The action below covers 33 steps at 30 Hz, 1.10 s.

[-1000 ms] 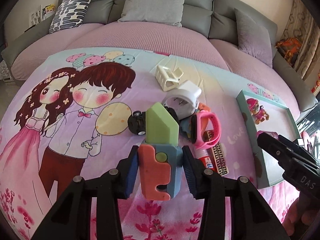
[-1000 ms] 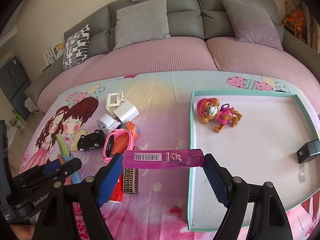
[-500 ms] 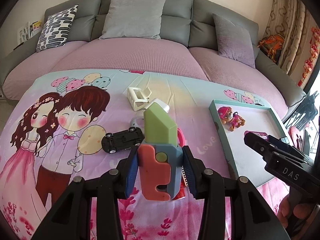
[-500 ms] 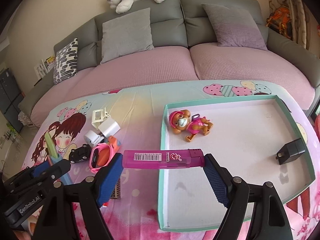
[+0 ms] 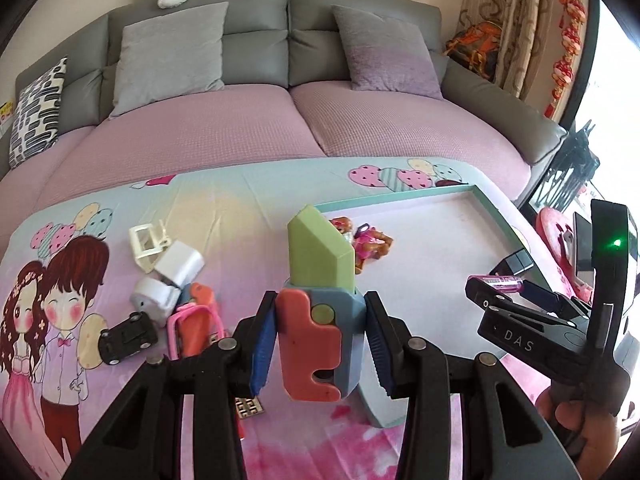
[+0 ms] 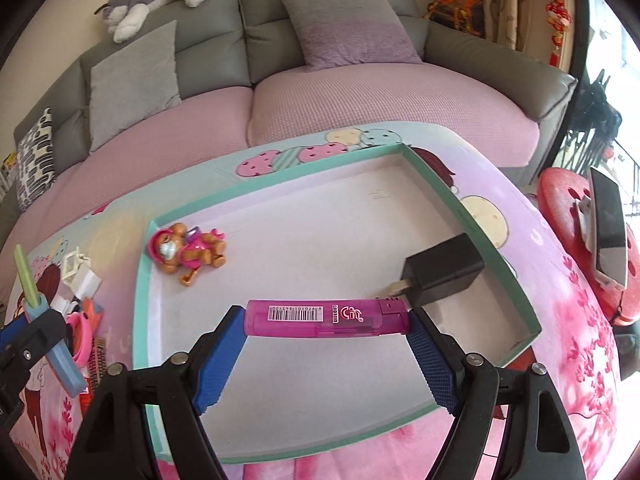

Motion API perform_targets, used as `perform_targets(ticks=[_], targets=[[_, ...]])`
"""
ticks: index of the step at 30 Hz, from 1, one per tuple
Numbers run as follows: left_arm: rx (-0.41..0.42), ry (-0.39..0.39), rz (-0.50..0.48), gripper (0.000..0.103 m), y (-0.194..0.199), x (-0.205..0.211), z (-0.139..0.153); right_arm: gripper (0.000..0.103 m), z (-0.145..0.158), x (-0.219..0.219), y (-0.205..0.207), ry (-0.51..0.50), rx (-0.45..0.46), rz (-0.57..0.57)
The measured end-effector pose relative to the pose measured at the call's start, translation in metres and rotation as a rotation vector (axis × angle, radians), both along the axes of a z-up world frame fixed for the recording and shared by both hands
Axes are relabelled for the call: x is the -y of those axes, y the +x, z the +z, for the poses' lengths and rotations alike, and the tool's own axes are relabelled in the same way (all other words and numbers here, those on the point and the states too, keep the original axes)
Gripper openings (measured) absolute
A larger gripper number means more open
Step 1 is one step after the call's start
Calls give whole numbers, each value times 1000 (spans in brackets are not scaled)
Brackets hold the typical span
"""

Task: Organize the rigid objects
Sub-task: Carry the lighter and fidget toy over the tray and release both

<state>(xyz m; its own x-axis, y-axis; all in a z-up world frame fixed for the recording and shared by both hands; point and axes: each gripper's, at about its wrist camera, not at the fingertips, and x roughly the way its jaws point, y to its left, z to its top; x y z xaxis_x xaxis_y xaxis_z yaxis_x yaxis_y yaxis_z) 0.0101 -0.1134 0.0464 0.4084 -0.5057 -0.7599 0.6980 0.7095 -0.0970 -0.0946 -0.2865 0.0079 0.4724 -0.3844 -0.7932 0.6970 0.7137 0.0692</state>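
both grippers angled down, left gripper [image 5: 318, 344] clamping toy knife [image 5: 320, 304].

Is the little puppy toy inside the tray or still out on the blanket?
Inside. The puppy toy lies on the white floor of the tray, near its far left corner, within the teal rim.

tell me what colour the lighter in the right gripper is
Translucent magenta pink lighter, with a barcode label; clearest in the right wrist view.
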Motion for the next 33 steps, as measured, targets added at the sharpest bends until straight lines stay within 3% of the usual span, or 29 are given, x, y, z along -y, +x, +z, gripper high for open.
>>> perform_targets(ticks=[7,15,33], targets=[[-19,31,-85,44,-8,48,-11,83,-6,13,-10,5,-30,-37],[-57,72,-94,44,-15,74,-38,83,-12,24,-17,17,-49,-68],[-80,88,-83,45,-14,79,-52,83,-20,26,-15,42,-62,-58]])
